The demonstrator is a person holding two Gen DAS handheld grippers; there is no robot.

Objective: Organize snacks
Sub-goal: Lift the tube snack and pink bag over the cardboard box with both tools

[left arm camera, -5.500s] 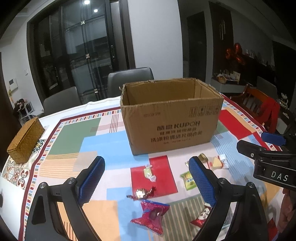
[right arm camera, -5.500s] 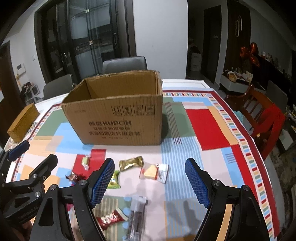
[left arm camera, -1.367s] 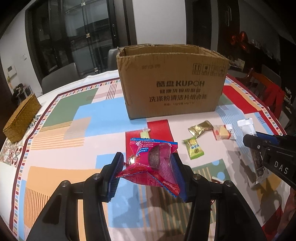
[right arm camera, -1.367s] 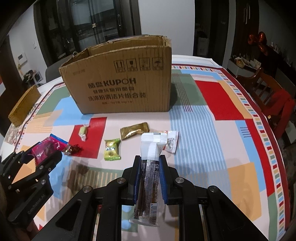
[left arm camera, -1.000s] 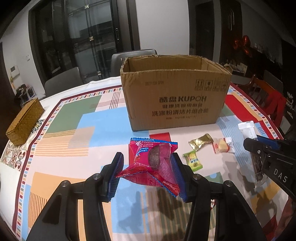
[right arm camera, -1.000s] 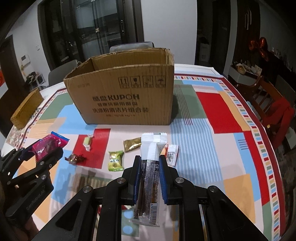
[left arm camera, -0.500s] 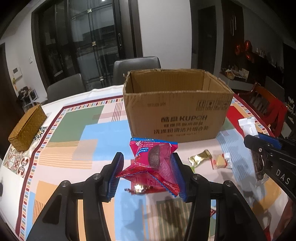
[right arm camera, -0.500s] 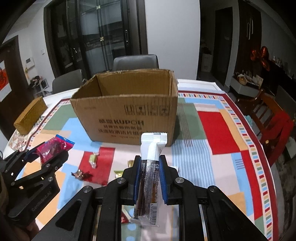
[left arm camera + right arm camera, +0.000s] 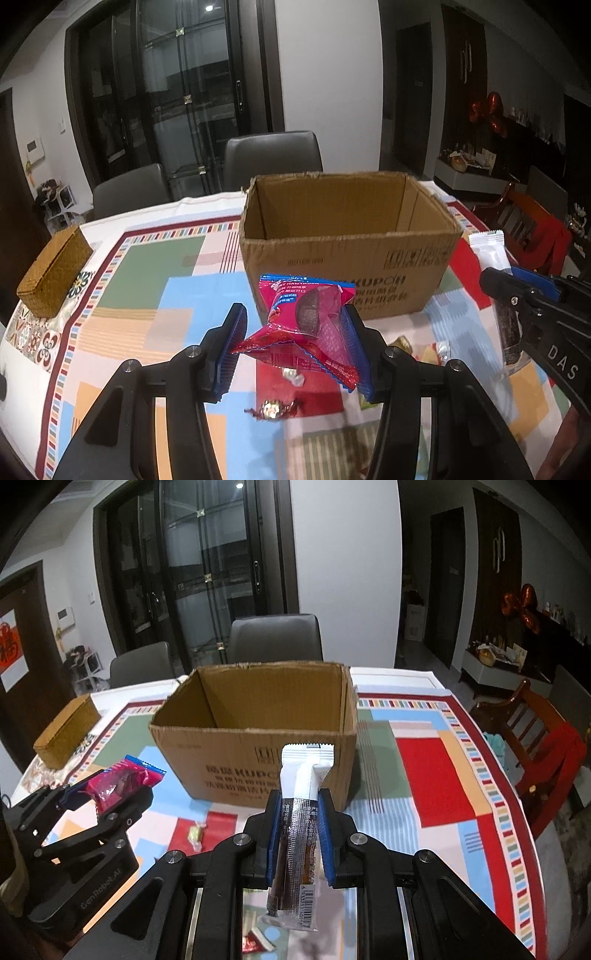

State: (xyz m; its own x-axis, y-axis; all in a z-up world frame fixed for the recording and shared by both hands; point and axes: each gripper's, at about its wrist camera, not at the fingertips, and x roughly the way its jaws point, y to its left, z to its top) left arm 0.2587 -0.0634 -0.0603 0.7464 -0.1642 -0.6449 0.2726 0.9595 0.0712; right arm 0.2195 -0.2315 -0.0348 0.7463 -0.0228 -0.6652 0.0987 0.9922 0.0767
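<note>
The left gripper (image 9: 295,347) has its blue fingers (image 9: 233,347) pinching a red snack packet (image 9: 306,325), a glossy crinkled wrapper with a blue serrated top edge and a dark round biscuit showing through a clear window. The right gripper (image 9: 299,838) has its fingers (image 9: 274,834) pressed tight on a long snack bar (image 9: 301,830), whose wrapper is white at the upper end and clear over a dark filling lower down, with a barcode near the bottom. Both snacks hang in the air above the tabletop (image 9: 424,775), which is covered by a cloth of coloured blocks, just in front of an open cardboard box (image 9: 347,251) with dark print on its near wall. Several small wrapped sweets (image 9: 271,410) lie on the cloth below the grippers, and a woven box (image 9: 55,273) sits near the left edge. Compared with a second ago, both grippers sit higher: the inside of the cardboard box now shows over its near rim, the loose sweets have dropped low in both views, and each grip is unchanged.
</note>
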